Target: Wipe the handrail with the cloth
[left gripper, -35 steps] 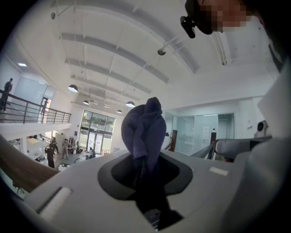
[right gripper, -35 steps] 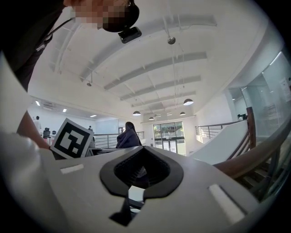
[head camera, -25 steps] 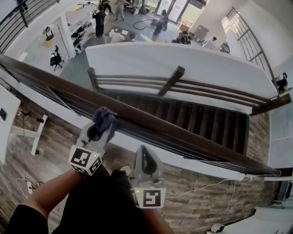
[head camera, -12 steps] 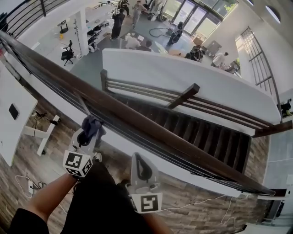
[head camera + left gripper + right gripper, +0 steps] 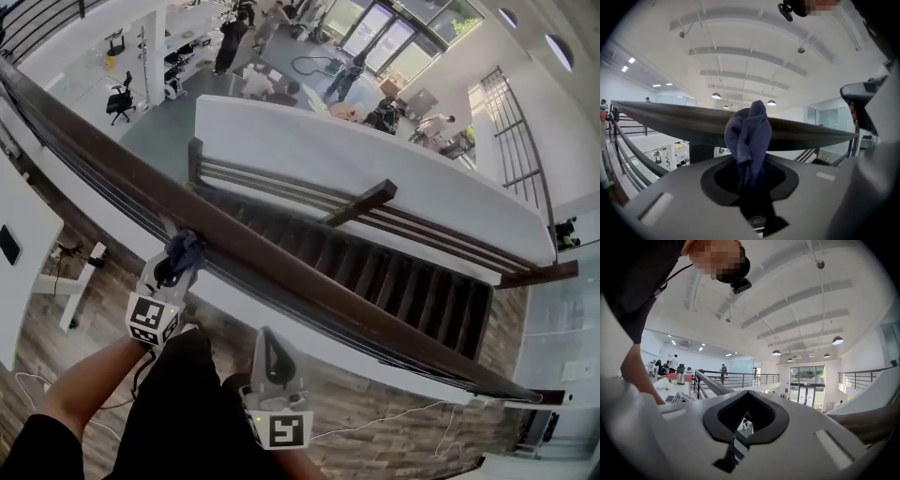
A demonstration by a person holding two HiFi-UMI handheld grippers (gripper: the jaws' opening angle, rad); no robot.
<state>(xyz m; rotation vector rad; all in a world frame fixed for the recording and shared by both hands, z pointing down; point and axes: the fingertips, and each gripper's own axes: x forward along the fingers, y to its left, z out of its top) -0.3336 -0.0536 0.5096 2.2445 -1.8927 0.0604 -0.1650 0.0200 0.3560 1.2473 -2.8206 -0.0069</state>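
Note:
A dark brown wooden handrail (image 5: 309,281) runs from the upper left down to the lower right of the head view. My left gripper (image 5: 178,258) is shut on a bunched blue cloth (image 5: 187,247), which rests against the near side of the rail. In the left gripper view the cloth (image 5: 749,129) sticks up out of the jaws in front of the rail (image 5: 665,119). My right gripper (image 5: 269,347) hangs below and short of the rail, close to the person's body. Its jaws are shut with nothing between them (image 5: 740,427).
Thin cable rails (image 5: 112,202) run under the handrail. Beyond it a dark staircase (image 5: 403,272) drops beside a white wall (image 5: 356,150), with people on the floor far below. A white desk (image 5: 19,253) and loose cables (image 5: 394,417) are on the wood floor.
My left gripper has slid the cloth to the left along the handrail. The right gripper has dropped back toward the person's body, and the head view has shifted.

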